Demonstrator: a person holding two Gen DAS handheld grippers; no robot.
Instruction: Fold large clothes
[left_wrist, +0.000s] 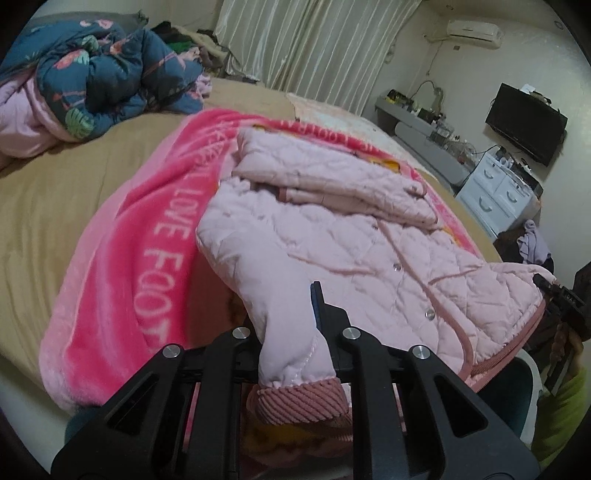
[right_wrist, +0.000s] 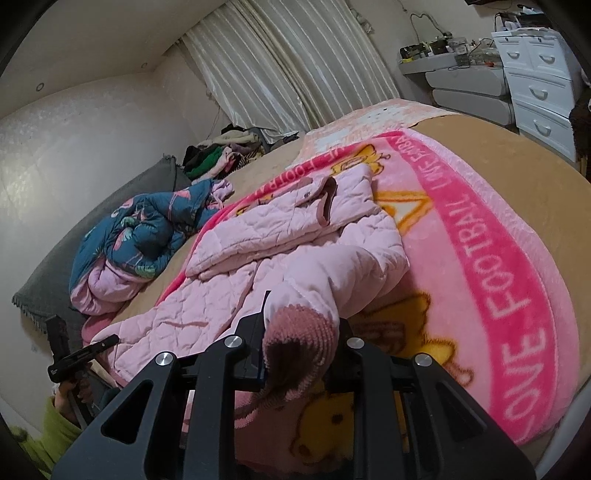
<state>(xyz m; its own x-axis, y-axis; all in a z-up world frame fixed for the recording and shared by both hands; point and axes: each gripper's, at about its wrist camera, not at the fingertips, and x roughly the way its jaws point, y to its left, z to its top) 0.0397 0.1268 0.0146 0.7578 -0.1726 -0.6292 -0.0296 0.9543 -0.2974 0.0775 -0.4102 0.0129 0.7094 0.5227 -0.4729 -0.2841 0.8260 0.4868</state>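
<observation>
While one pink jacket (left_wrist: 332, 236) lies flat, two grippers pinch its two cuffs

Bed (left_wrist: 55, 192) with tan cover. Bright pink fleece blanket (left_wrist: 122, 266) spread across it, white lettering, yellow cartoon figures. Blue floral quilt (left_wrist: 110, 70) bunched near far side, pink lining showing. Heap of mixed clothes (right_wrist: 225, 151) beyond it. Pale striped curtain (left_wrist: 306, 40) along back wall. Air conditioner (left_wrist: 474, 31) high on wall. Black TV (left_wrist: 526, 123) above white drawers (left_wrist: 496, 192). Grey shelf (left_wrist: 406, 114), cluttered.
</observation>
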